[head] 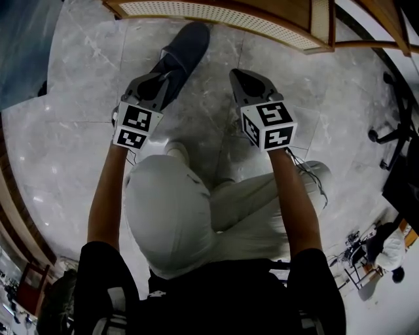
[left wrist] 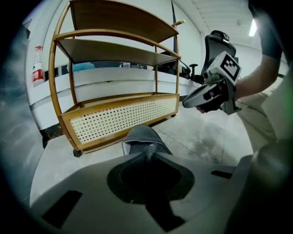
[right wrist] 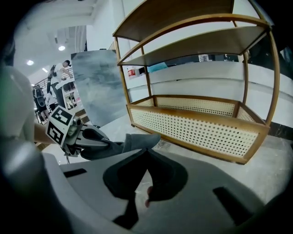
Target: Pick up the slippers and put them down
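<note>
A dark grey slipper (head: pixel 188 44) hangs over the marble floor (head: pixel 85 85), toe pointing toward the wooden rack (head: pixel 222 16). My left gripper (head: pixel 163 75) is shut on its heel end. In the left gripper view the slipper (left wrist: pixel 139 136) sticks out past the closed jaws of the left gripper (left wrist: pixel 147 148). My right gripper (head: pixel 236 73) is level with it on the right, shut, with nothing between its jaws. The right gripper view shows the closed tips of the right gripper (right wrist: pixel 146 150), and beyond them the slipper (right wrist: pixel 139 140) held by the left gripper (right wrist: pixel 110 145). No second slipper is in sight.
The rack (left wrist: pixel 123 114) with a cane-panelled bottom tray (right wrist: pixel 197 128) stands just ahead on small casters. The person's knees in light trousers (head: pixel 196 209) are under the arms. An office chair (head: pixel 393 131) is at the right, and a grey panel (right wrist: pixel 98 82) leans at the rack's left.
</note>
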`<state>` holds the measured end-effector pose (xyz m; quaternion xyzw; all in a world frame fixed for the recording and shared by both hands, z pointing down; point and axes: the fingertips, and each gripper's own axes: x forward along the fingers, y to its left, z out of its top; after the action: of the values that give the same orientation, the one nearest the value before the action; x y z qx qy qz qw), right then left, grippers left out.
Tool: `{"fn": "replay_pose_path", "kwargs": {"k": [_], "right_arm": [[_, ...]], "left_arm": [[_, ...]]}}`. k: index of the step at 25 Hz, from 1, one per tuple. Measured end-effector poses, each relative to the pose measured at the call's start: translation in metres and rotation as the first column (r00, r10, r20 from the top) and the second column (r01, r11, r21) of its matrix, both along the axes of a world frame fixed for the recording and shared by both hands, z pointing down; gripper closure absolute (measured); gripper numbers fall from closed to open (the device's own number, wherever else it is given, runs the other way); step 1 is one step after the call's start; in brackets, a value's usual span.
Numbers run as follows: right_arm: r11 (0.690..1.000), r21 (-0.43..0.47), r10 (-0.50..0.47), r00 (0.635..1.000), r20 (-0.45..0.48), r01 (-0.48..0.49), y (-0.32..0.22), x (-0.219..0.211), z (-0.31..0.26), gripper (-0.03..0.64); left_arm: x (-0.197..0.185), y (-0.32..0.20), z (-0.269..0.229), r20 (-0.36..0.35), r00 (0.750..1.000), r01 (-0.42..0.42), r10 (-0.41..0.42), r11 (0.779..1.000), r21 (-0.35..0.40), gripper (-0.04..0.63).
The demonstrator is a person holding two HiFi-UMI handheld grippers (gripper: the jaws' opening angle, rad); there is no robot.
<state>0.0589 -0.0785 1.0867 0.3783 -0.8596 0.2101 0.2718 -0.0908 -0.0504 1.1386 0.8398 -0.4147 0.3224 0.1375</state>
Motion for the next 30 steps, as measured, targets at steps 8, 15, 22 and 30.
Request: {"fn": "replay_pose_path", "kwargs": {"k": [8, 15, 22, 30], "right_arm": [[0.999, -0.041, 0.001, 1.000, -0.030, -0.002, 0.009, 0.007, 0.018, 0.619], [0.998, -0.065, 0.003, 0.999, -0.034, -0.005, 0.017, 0.006, 0.031, 0.619], [0.996, -0.080, 0.022, 0.999, -0.034, -0.024, 0.018, 0.011, 0.037, 0.618], [0.994, -0.095, 0.045, 0.999, -0.031, -0.048, 0.017, 0.015, 0.044, 0.618]], "left_arm": [[0.004, 0.008, 0.035, 0.015, 1.000, 0.010, -0.010, 0.998, -0.066, 0.572], [0.005, 0.009, 0.051, 0.010, 1.000, 0.005, -0.004, 0.995, -0.096, 0.572], [-0.004, 0.007, 0.062, -0.013, 0.999, 0.043, -0.045, 0.991, -0.130, 0.572], [-0.007, 0.008, 0.070, -0.021, 0.999, 0.045, -0.050, 0.982, -0.182, 0.571]]}}
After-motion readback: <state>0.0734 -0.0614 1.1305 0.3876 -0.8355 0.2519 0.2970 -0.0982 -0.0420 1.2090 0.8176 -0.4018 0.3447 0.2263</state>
